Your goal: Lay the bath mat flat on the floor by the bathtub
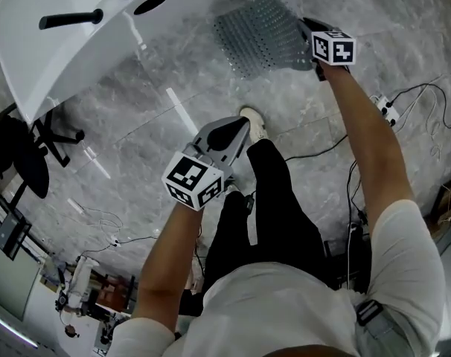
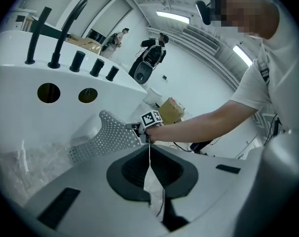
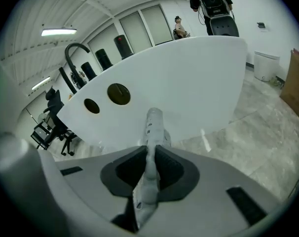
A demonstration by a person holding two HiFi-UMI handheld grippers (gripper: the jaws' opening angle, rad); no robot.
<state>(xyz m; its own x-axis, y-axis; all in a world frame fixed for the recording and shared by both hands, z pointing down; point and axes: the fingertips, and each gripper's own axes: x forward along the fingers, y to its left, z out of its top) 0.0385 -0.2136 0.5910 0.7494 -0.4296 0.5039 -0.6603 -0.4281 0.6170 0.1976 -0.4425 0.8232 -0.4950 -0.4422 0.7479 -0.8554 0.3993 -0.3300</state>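
Nearest the lens: white shirt point(image 1: 285, 303) and black trousers point(image 1: 263, 199) of the person, one light shoe point(image 1: 254, 121) planted on the grey marble-look floor point(image 1: 136, 125). Left gripper point(image 1: 233, 134), held low over the shoe, jaws pressed together on nothing, well apart from the mat. Right gripper point(image 1: 306, 30), reached forward at arm's length, jaws pinching one edge of the bath mat point(image 1: 263, 36). Mat: grey, translucent, perforated, hanging curved from that single pinch just beside the white bathtub point(image 1: 62, 58); lower end near the floor, contact not determinable. Tub rim with black taps point(image 1: 84, 17) and two oval holes point(image 1: 151, 4). Off to the right, cables point(image 1: 411, 95) and a power strip point(image 1: 384, 108) on the floor, apart from the mat. Judged hazards: with only one edge gripped, likely curling or folding under on landing instead of lying flat; possible slip from the narrow pinch, given the limp look of the sheet; possible lodging of the far side against the tub wall if lowered too close; possible overlap with the shoe if drawn back toward the person. Remedy implied: second grip by the idle left gripper on the free edge before release.
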